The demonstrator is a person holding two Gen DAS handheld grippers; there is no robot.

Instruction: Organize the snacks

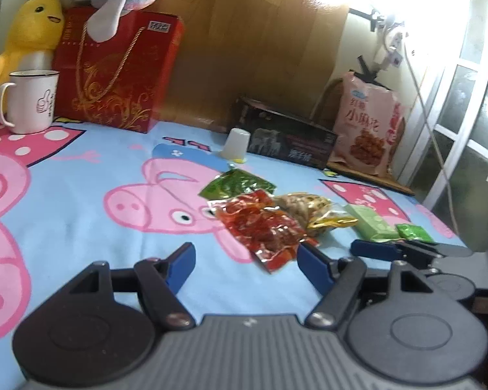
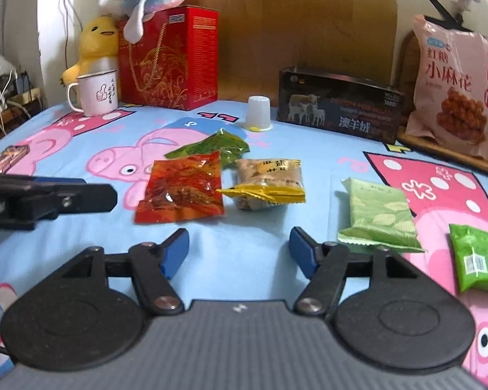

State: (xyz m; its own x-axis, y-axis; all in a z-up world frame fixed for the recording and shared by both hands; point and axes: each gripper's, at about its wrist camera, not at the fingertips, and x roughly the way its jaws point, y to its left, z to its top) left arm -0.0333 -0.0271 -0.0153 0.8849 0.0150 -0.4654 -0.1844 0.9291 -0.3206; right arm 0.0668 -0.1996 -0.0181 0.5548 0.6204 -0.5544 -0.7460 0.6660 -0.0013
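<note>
Five small snack packets are lying near the middle of the cartoon-print bedsheet (image 2: pixel 65 260): a glossy red packet (image 2: pixel 182 191), a crinkled dark green packet (image 2: pixel 211 146), a yellow-ended biscuit packet (image 2: pixel 266 182), a pale green leaf-print packet (image 2: pixel 379 216), and a bright green packet (image 2: pixel 478 256) nearer the right edge. Both the left tool (image 1: pixel 244 255) and the right tool (image 2: pixel 239 248) are standing spread, gripping nothing

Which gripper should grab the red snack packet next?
Probably the left gripper: the red packet lies right at its open fingertips. The right gripper, also open and empty, sits a bit further back from it.
</note>
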